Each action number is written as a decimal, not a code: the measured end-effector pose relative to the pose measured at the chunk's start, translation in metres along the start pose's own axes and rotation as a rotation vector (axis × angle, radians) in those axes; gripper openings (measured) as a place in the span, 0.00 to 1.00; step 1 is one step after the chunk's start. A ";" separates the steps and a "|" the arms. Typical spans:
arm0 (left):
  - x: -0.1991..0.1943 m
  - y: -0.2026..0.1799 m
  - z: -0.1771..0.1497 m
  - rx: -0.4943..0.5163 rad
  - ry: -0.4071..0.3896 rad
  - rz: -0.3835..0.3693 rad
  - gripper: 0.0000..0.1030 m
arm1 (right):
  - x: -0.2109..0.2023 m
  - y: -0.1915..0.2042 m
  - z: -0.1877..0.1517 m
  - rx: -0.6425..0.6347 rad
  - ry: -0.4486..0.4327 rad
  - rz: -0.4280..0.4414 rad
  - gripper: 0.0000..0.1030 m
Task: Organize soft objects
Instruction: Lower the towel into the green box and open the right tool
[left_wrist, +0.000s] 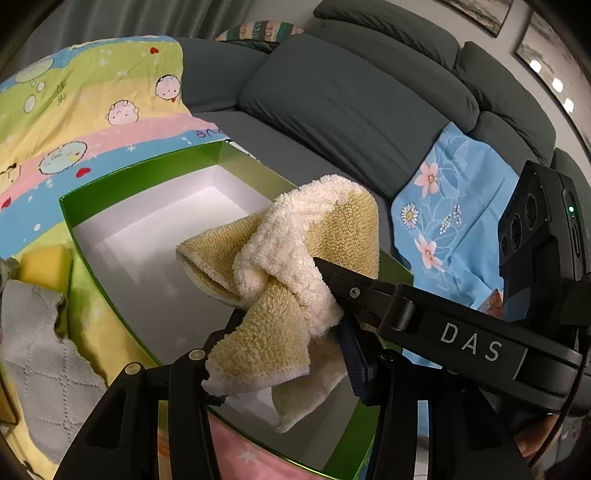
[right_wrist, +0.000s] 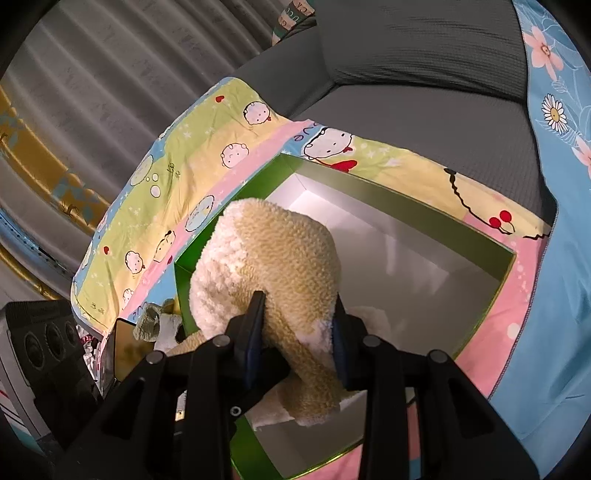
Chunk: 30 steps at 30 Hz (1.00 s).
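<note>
A fluffy cream and yellow towel (left_wrist: 295, 236) hangs bunched over an open green box (left_wrist: 147, 177) with a white inside. My left gripper (left_wrist: 288, 332) is shut on the towel's lower folds, and one loose corner droops into the box. The right gripper (left_wrist: 325, 273) comes in from the right and pinches the same towel higher up. In the right wrist view the towel (right_wrist: 273, 251) bulges up between the pads of my right gripper (right_wrist: 297, 317), which is shut on it above the box (right_wrist: 491, 302). The left gripper's camera housing (right_wrist: 48, 339) shows at the lower left.
The box rests on a cartoon-print blanket (left_wrist: 92, 110) spread over a grey sofa (left_wrist: 351, 103). Left of the box lie a grey cloth (left_wrist: 37, 350) and a yellow sponge (left_wrist: 44, 266). A blue floral cloth (left_wrist: 454, 221) covers the seat to the right. An olive rag (right_wrist: 147, 321) lies beside the box.
</note>
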<state>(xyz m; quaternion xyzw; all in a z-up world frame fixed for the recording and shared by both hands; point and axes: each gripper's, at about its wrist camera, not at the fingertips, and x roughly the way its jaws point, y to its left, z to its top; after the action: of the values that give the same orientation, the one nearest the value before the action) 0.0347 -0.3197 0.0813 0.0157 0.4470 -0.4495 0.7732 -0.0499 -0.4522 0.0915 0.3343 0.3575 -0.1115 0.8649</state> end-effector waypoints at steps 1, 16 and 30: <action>0.001 0.001 0.000 -0.005 0.003 -0.002 0.48 | 0.001 0.000 0.000 0.001 0.001 -0.005 0.32; 0.001 0.000 0.001 -0.033 0.010 0.022 0.49 | -0.001 0.001 0.001 -0.001 -0.031 -0.071 0.49; -0.050 -0.003 -0.005 -0.015 -0.119 0.118 0.75 | -0.031 0.016 0.001 -0.038 -0.178 0.013 0.92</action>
<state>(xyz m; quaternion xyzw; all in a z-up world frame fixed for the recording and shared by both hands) 0.0193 -0.2846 0.1146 0.0093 0.4018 -0.3999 0.8237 -0.0645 -0.4422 0.1215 0.3092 0.2792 -0.1283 0.9000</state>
